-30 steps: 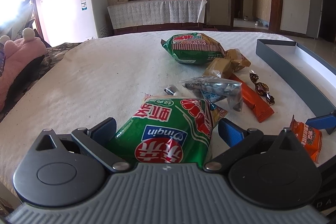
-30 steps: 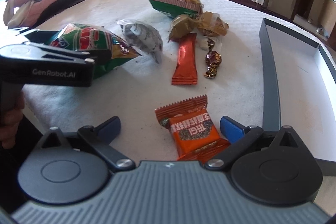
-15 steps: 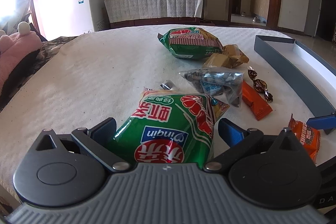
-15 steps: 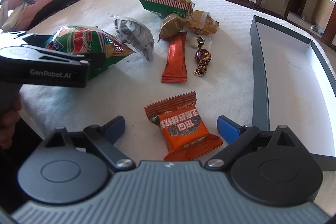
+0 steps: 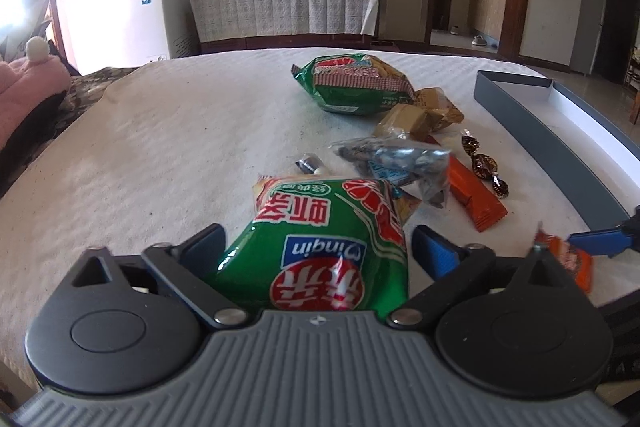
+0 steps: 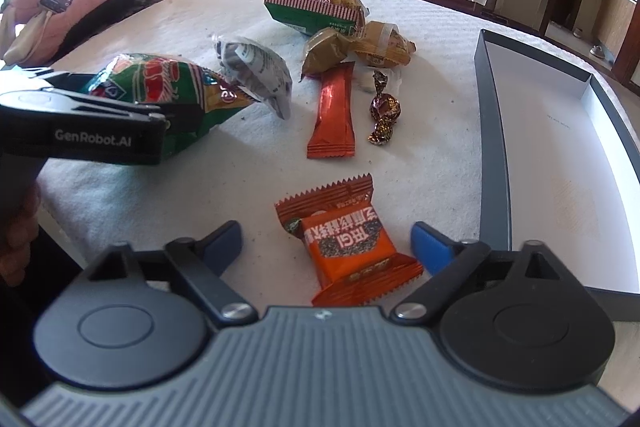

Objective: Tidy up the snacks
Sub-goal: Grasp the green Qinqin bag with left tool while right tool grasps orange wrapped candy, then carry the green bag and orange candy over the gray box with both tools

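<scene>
White cloth covers the table (image 6: 420, 155), so as your left gripper (image 5: 316, 247) closes around the near green chip bag (image 5: 320, 251) and your right gripper (image 6: 326, 241) around the orange packet (image 6: 348, 247) (neither pinched yet), squeeze gently, grey box (image 6: 496, 155) waiting right.

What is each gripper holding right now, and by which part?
Nothing yet. Left gripper is closing around the green snack bag's near end; right gripper around the orange packet.

Right gripper (image 6: 326, 247) fingers (image 6: 430, 245) closing around the orange snack packet (image 6: 348, 247), not yet touching.
</scene>
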Demonstrator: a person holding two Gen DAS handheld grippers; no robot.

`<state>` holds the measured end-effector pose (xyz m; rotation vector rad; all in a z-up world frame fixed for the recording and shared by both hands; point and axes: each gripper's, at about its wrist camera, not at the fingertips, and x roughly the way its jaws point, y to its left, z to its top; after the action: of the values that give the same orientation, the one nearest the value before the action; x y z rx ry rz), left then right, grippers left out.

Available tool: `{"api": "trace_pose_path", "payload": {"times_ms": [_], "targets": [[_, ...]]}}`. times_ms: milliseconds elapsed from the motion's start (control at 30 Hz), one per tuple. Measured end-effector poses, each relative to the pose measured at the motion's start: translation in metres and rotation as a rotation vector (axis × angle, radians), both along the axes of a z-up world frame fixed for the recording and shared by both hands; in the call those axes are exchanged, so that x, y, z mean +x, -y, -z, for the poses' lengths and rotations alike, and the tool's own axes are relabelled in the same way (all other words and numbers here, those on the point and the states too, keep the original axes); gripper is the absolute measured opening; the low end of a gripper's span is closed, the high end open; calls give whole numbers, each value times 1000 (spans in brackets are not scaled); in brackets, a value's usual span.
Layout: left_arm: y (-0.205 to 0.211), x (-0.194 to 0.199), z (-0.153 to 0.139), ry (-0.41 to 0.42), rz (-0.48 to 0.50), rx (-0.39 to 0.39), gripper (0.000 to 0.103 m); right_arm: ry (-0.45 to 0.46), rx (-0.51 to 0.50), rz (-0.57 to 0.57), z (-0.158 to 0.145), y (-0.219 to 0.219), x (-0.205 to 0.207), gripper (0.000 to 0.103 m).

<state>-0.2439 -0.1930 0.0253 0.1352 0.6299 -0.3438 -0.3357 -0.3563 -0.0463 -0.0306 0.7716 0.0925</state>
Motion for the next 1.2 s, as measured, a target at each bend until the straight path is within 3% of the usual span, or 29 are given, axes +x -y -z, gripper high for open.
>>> {"api": "trace_pose_path", "payload": {"times_ms": [167, 200, 233, 300, 633, 1200], "targets": [[2, -2, 1, -8, 34, -3, 81, 2, 8, 8, 0, 1, 1, 67], [2, -2, 0, -8, 40, -6, 79, 6, 5, 10, 0, 1, 0, 62], [3, -2, 0, -8, 46, -7, 77, 11, 9, 9, -1, 1, 0, 49], [3, -3, -1, -7, 54, -13, 75, 17, 11, 5, -2, -1, 0, 40], [2, -11, -11, 45, 76, -43, 72, 64, -26, -38, -6, -19, -3, 40], [21, -17, -30, 130, 136, -77, 72, 148, 18, 47, -25, 0, -5, 40]]}}
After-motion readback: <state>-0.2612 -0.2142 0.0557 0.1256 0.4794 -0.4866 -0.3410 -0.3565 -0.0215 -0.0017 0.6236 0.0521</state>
